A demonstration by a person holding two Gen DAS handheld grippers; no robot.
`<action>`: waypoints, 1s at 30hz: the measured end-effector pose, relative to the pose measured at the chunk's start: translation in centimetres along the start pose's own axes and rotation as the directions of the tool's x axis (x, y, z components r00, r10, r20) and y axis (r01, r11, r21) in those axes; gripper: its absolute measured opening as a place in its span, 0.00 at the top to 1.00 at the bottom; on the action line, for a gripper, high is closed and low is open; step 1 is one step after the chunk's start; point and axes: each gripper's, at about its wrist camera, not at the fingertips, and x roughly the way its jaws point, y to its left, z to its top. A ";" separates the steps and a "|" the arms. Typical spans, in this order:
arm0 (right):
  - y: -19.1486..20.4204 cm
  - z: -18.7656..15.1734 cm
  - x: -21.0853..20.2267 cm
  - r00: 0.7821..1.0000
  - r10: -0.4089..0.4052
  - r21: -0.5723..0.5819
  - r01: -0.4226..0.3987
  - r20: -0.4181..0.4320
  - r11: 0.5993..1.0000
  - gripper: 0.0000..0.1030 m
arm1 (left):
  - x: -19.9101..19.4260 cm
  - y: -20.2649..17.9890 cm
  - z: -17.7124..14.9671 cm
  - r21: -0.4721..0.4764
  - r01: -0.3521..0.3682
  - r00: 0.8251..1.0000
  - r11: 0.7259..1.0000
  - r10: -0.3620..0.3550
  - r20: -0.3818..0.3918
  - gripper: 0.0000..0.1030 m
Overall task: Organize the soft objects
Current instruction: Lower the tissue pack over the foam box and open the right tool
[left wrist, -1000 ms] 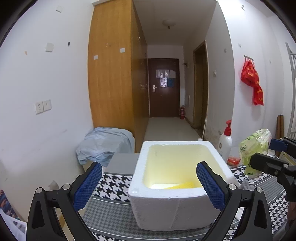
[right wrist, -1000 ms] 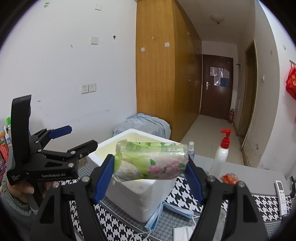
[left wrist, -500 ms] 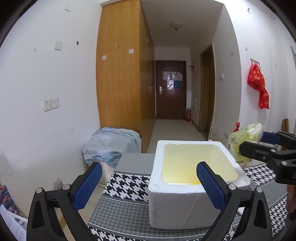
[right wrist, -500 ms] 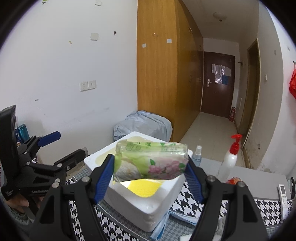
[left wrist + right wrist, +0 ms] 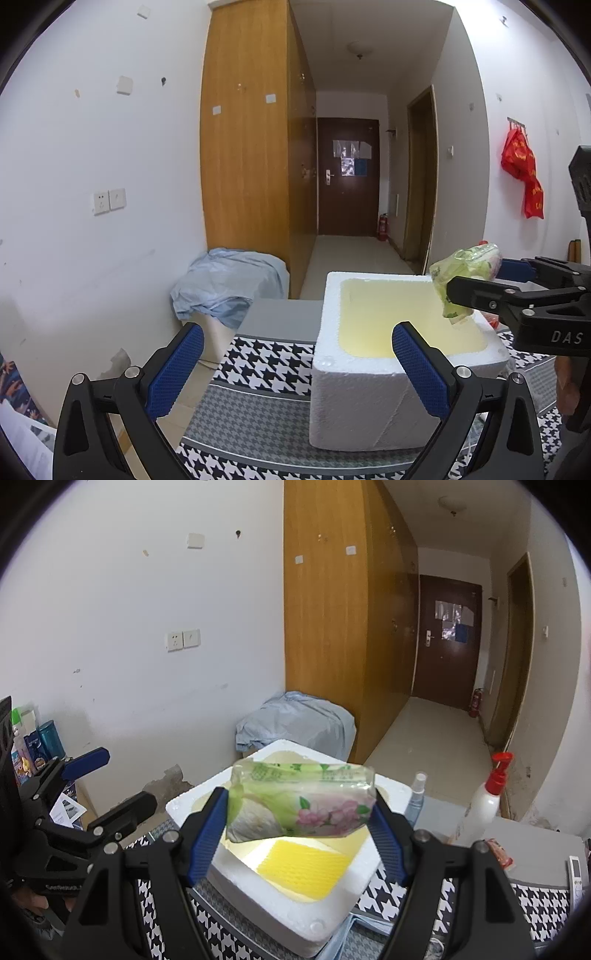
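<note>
My right gripper [image 5: 300,823] is shut on a green tissue pack [image 5: 301,803] with pink flowers, held crosswise between its blue pads above the open white foam box [image 5: 291,897]. A yellow sponge-like sheet [image 5: 301,871] lies on the box floor. In the left wrist view the same tissue pack [image 5: 463,275] hangs over the right rim of the foam box [image 5: 369,402], carried by the right gripper [image 5: 476,282]. My left gripper [image 5: 295,365] stands open and empty, low at the box's near left side; it also shows as the left gripper [image 5: 110,779] in the right wrist view.
The box stands on a houndstooth cloth [image 5: 269,362] over a grey table. A pump bottle [image 5: 484,805], a small spray bottle [image 5: 415,797], a red packet [image 5: 498,853] and a remote [image 5: 576,875] sit to the right. A cloth-covered bin [image 5: 229,284] stands by the wardrobe [image 5: 247,166].
The right gripper has carried the tissue pack leftward, from beside the box to over its opening. The left gripper stays open, and the box now sits further right in its view.
</note>
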 end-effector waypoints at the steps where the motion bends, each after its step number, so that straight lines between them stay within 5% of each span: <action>1: 0.1 0.0 0.2 1.000 0.003 -0.005 -0.003 -0.003 1.000 0.24 | 0.0 0.2 0.0 -0.001 -0.002 1.000 1.000 0.002 0.000 0.01; 16: 0.6 -0.3 1.7 0.999 0.030 -0.032 -0.031 -0.036 0.999 0.01 | 0.5 1.7 -0.1 -0.022 -0.033 0.999 0.999 0.032 -0.010 0.01; 30: -0.8 -0.2 -0.5 1.000 0.003 0.010 -0.003 -0.017 1.000 0.01 | 0.0 1.0 0.2 -0.009 -0.007 1.000 1.000 0.006 -0.010 0.01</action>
